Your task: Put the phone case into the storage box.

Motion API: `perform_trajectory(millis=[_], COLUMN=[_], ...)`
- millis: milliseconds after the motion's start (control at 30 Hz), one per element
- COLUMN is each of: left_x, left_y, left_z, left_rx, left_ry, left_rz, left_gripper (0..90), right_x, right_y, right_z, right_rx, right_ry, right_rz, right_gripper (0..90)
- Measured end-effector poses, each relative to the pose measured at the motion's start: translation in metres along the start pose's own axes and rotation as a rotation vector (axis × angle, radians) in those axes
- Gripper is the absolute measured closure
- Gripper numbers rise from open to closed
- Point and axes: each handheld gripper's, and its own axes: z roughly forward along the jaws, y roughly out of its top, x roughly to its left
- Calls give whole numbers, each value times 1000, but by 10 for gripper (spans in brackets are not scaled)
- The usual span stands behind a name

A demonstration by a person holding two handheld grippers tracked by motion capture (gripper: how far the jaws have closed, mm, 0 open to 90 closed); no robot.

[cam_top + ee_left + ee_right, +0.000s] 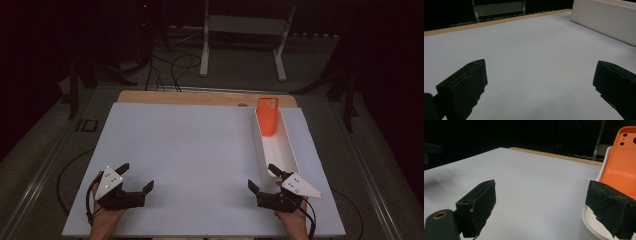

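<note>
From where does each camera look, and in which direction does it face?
High view: above the person's side, facing forward and down on the table; both hands, left gripper, right gripper.
Left gripper view: on the left gripper, along open jaws toward the white tray.
Right gripper view: on the right gripper, toward the orange phone case.
Shared: table, tray.

The room is dim, almost black at its edges, and the light falls mainly on the table [190, 150], whose top is covered by a pale grey-white sheet, with a strip of bare wood [200, 97] showing along the far edge. Beyond it stands a white metal frame [245, 30] on two legs. Black cables [170, 70] snake across the grey floor [240, 75] (it looks like carpet), and dark stand legs [80, 75] rise at either side.
</note>
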Motion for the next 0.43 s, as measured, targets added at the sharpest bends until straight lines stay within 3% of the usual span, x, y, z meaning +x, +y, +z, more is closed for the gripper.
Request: perform_trajectory(millis=[433], left_x=[-1], left_y=[-2], left_z=[3], left_rx=[14], left_ry=[-5], left_rz=[20], left_gripper=[2], right_x=[1], right_y=[-4], right_z=[2], right_rx=[18], right_ry=[12], right_rz=[-17], right_gripper=[94])
